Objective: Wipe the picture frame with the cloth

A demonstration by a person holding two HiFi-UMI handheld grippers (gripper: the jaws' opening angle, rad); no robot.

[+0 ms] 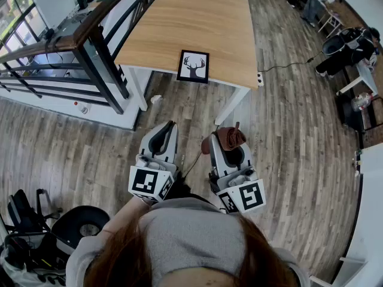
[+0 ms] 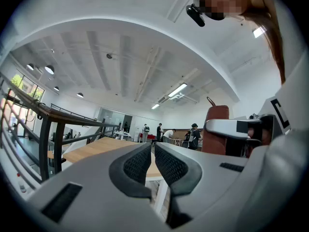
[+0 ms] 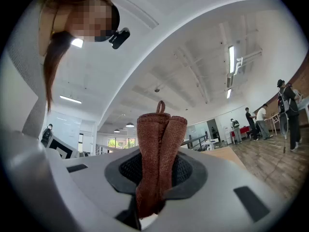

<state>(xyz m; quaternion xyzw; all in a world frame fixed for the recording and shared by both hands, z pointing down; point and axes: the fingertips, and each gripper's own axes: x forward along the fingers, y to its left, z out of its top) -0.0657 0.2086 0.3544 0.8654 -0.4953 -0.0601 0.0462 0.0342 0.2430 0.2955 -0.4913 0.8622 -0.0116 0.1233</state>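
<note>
Closest to the camera is the person's head (image 1: 191, 244), seen from above. Just in front of it are two tools, held side by side over the wood floor (image 1: 287, 112).

The left tool (image 1: 164, 135) is closed tight. Its two dark pads almost touch, and nothing is between them.

The right tool (image 1: 231, 143) is closed on a brown cloth (image 1: 227, 135). The cloth is folded and sticks up out of the jaws, with a small loop on top.

Farther ahead is a light wood table (image 1: 179, 23) with white legs. The picture frame (image 1: 193, 66) lies flat on it, close to the near edge. It is black and shows a deer head with antlers. Both tools are well apart from the frame. A dark railing (image 1: 90, 46) stands to the left of the table.
</note>
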